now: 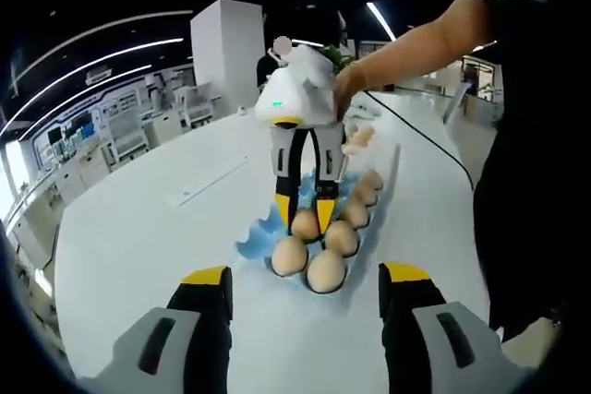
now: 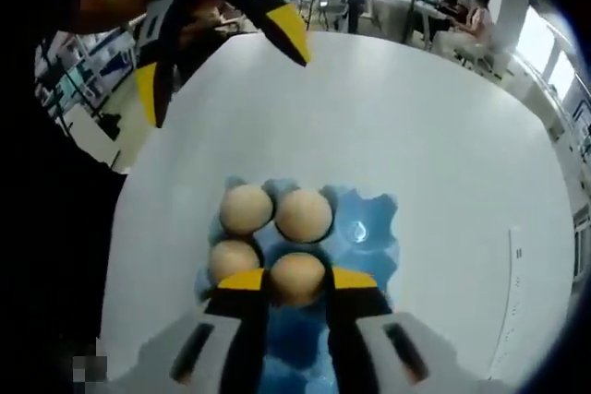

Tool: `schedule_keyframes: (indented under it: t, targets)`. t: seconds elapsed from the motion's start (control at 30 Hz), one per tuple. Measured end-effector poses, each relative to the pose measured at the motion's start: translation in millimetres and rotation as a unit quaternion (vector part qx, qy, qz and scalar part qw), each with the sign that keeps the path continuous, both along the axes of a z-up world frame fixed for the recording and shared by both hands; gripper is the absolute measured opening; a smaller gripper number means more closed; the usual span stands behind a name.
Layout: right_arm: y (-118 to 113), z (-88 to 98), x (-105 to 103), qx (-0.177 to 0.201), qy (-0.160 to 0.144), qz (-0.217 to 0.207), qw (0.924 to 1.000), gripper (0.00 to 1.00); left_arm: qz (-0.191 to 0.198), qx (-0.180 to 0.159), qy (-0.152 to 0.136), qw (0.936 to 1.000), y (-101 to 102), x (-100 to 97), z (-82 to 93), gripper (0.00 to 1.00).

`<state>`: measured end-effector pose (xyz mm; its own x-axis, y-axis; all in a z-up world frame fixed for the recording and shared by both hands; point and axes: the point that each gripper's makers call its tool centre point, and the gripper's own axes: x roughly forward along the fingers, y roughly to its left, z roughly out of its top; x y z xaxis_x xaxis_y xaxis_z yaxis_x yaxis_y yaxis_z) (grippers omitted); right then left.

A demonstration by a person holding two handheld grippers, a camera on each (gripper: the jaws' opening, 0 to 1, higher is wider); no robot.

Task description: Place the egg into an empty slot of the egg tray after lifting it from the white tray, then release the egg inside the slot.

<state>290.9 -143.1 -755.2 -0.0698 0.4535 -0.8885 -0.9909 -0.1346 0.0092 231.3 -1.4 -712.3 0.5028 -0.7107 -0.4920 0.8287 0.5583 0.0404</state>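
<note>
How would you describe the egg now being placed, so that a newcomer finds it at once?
Start from the white table and find the blue egg tray on it. Four eggs sit there; the wanted egg is the one between the right gripper's yellow-tipped fingers, while its neighbours lie free.

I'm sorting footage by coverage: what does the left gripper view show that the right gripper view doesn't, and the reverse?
Left gripper view alone: the person's hand gripping the right gripper from above, a further row of eggs running away behind it, and a black cable on the table.

Right gripper view alone: empty blue slots beside the eggs, and the left gripper hovering open, seen from the front.

Both: the white table, the blue egg tray, and the right gripper's jaws closed around an egg over the tray.
</note>
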Motion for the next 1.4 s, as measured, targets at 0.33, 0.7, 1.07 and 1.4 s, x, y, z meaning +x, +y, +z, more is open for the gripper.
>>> schedule_keyframes:
  t: [0.33, 0.7, 1.07, 1.4]
  targets:
    - [34.4, -1.1, -7.4, 0.010, 0.004, 0.035, 0.9993, 0.25, 0.001, 0.006, 0.002, 1.0000, 4.1, -1.1, -0.6, 0.65]
    - [67.3, -8.7, -11.5, 0.016, 0.008, 0.058, 0.9981, 0.28, 0.001, 0.008, 0.002, 1.0000, 6.6, -0.9, -1.4, 0.65]
    - [76.7, -17.4, -9.9, 0.014, 0.009, 0.059, 0.9981, 0.33, 0.005, 0.008, 0.003, 1.0000, 8.9, -0.7, -2.1, 0.65]
    - [78.5, -32.8, -8.2, 0.002, 0.022, 0.049, 0.9985, 0.34, 0.004, 0.007, 0.004, 1.0000, 8.8, -0.8, -2.2, 0.65]
